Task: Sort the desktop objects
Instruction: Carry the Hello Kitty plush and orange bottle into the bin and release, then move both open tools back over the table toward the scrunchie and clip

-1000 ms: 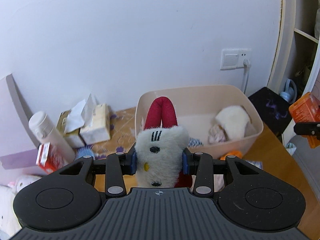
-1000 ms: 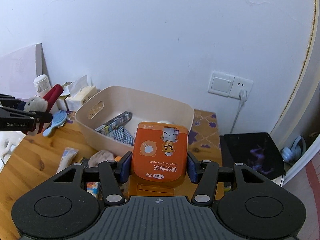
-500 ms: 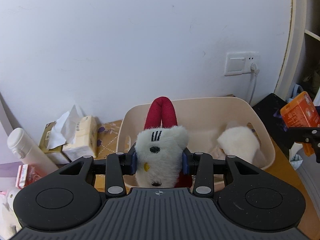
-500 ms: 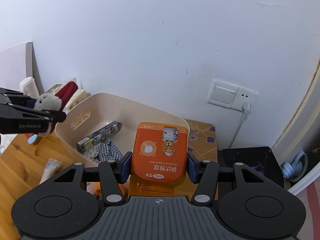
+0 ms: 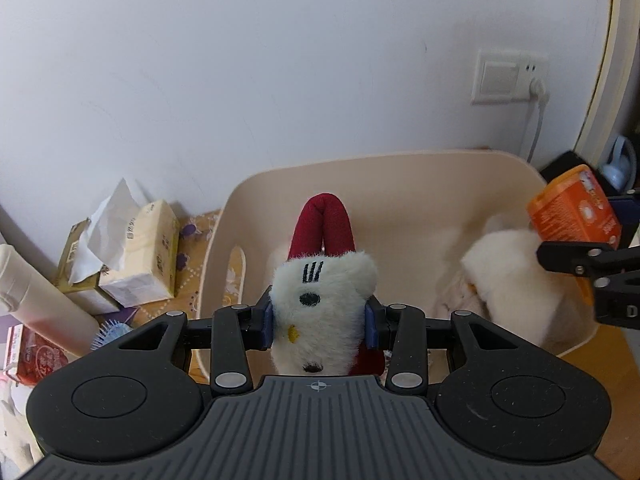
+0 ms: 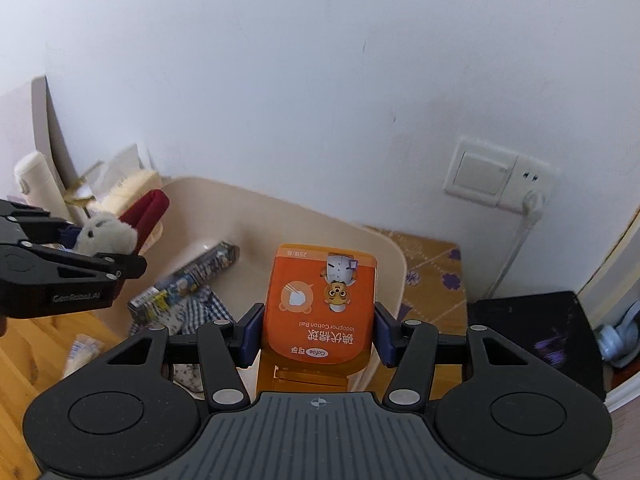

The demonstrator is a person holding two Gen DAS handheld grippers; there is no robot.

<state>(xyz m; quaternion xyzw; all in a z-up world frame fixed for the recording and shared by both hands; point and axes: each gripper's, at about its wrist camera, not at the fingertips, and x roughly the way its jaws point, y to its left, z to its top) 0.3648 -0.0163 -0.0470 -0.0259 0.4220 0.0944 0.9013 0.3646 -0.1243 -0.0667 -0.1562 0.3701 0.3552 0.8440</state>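
A white plush toy (image 5: 320,312) with a red part is pinched between the blue pads of the left gripper (image 5: 319,318), its red end projecting forward past the fingertips over the beige bin (image 5: 400,168). An orange cotton-ball box (image 6: 320,304) is clamped between the pads of the right gripper (image 6: 318,330), its printed face turned up and its far end reaching beyond the fingers above the bin's near rim. Ahead of the right fingers, inside the bin, a long printed packet (image 6: 188,280) and a checked cloth (image 6: 200,312) are seen; ahead and to the right of the left fingers a white fluffy item (image 5: 516,284) is lying in the bin. To the left of the left fingers, outside the bin, tissue packs (image 5: 136,256) and a white bottle (image 5: 36,300) are set against the wall
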